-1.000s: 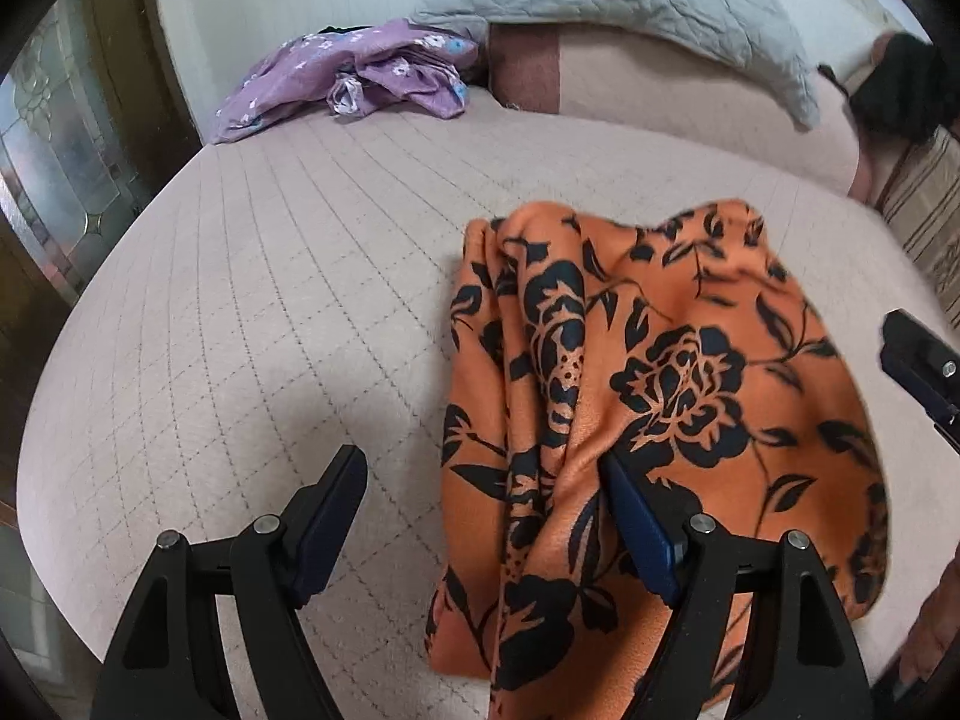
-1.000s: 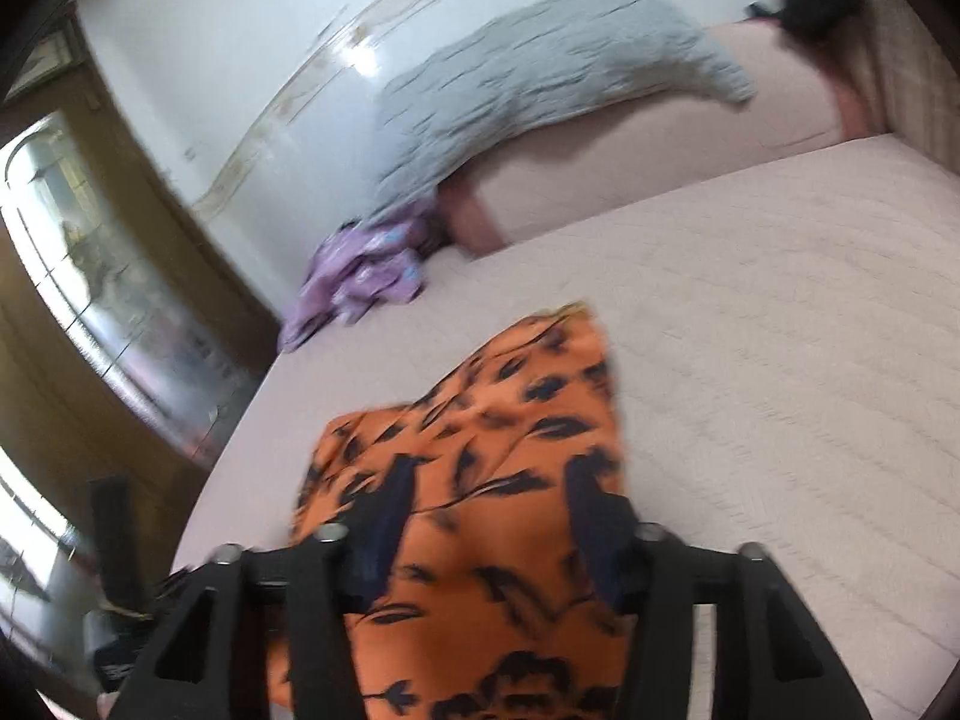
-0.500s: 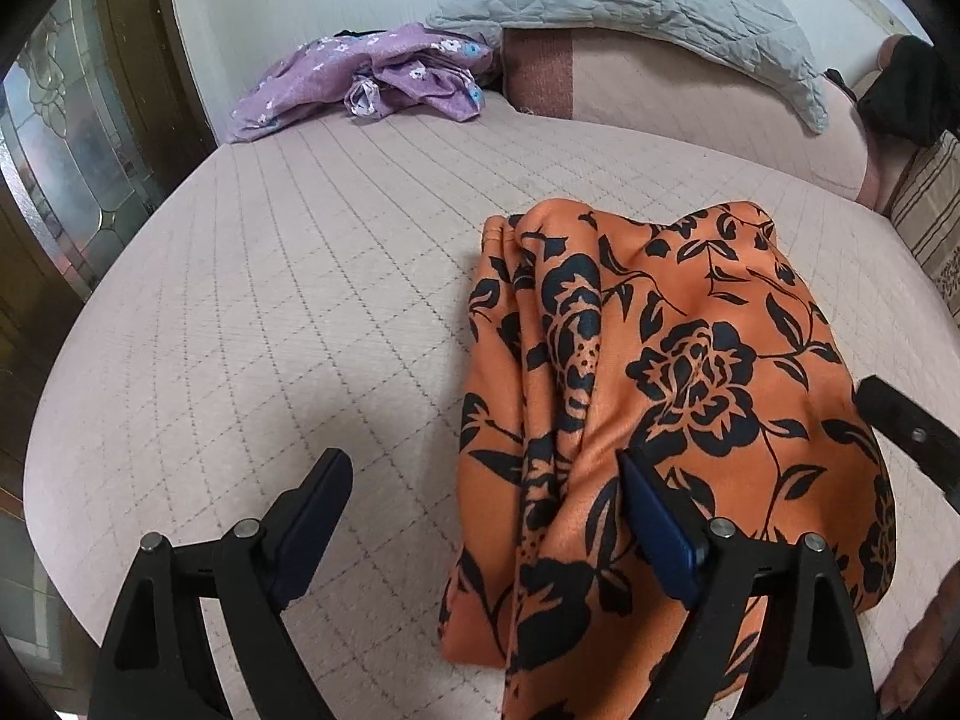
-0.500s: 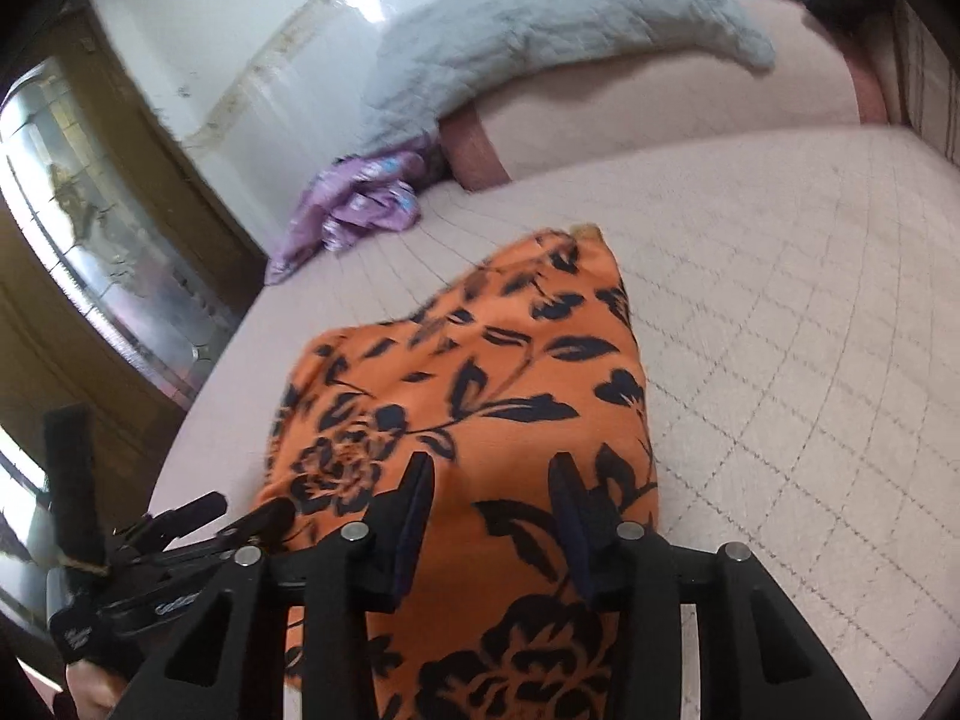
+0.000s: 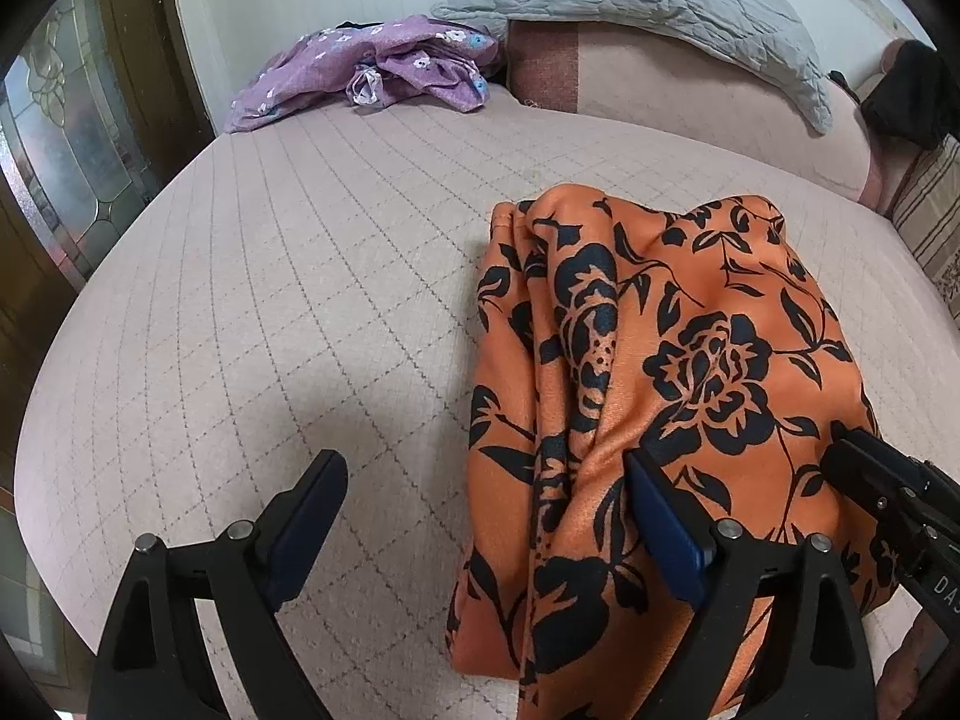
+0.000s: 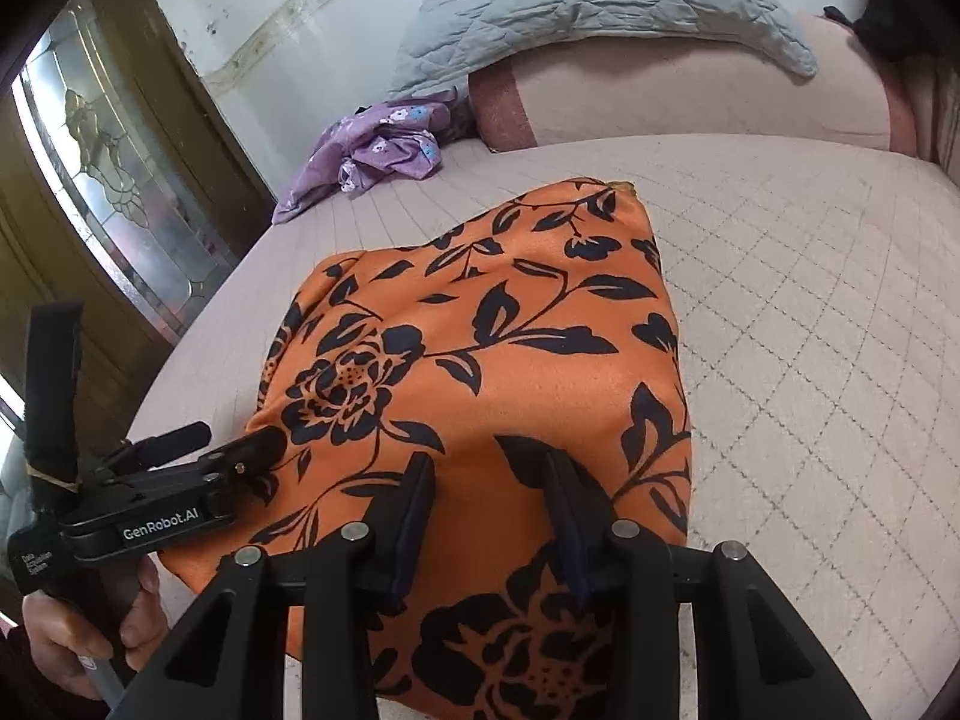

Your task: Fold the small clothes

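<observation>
Now that my left gripper (image 5: 486, 525) has just spread its jaws wide, it grips nothing: only its right finger lies against the orange, black-flowered garment (image 5: 660, 396), folded on the pale quilted bed (image 5: 300, 300). My right gripper (image 6: 489, 516) has been narrowing over the cloth; whether it pinches, I cannot tell. I judge this fold is laid.

The orange garment (image 5: 690, 396) — black roses and leaves printed on it — lies folded into a bunched, rounded oblong on the bed (image 5: 300, 300), near its front edge and well in from the sides. Lengthwise creases run along its left part. A purple flowered garment (image 5: 372, 72) lies crumpled at the bed's far left corner — well apart from it.
</observation>
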{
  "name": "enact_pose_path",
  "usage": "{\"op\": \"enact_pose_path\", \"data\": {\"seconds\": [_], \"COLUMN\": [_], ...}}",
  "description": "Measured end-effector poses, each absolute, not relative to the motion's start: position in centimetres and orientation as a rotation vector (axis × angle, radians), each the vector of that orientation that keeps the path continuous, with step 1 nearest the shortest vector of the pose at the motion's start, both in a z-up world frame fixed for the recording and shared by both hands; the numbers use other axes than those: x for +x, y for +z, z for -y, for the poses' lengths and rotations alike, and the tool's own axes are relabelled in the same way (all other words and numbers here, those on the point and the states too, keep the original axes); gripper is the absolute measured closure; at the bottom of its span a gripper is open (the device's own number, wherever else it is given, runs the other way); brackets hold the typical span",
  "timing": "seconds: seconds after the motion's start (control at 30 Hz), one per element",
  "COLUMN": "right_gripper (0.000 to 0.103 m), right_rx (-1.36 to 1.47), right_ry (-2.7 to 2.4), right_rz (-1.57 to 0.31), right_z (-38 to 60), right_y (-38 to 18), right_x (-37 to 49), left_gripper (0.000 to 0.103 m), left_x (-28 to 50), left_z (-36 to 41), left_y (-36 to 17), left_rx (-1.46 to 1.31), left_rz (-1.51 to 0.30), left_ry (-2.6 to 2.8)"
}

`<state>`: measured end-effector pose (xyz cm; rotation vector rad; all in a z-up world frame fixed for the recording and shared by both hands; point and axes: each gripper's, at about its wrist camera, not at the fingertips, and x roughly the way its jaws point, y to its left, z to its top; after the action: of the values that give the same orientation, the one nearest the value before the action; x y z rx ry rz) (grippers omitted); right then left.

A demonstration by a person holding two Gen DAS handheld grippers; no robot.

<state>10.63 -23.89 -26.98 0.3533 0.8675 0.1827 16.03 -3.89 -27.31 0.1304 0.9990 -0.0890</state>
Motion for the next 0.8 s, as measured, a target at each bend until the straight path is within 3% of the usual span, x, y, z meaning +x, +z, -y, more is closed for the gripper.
{"op": "enact_pose_path", "data": {"seconds": [0.33, 0.63, 0.8], "right_gripper": [0.060, 0.043, 0.041], "right_rx": [0.321, 0.321, 0.301], "right_ry": [0.134, 0.073, 0.031], "right_rz": [-0.777, -0.608, -0.582], "right_z": [24.4, 24.6, 24.7], "right_y": [-24.0, -19.4, -18.6], "right_x": [7.8, 2.6, -0.7], "left_gripper": [0.010, 0.010, 0.010], "left_x": [13.3, 9.0, 6.8], "left_z": [4.7, 4.0, 3.7], "left_y": [-23.9, -17.2, -13.8], "left_rx": [0.188, 0.231, 0.230], "left_rz": [-0.899, -0.734, -0.671], "left_ry": [-0.013, 0.054, 0.058]}}
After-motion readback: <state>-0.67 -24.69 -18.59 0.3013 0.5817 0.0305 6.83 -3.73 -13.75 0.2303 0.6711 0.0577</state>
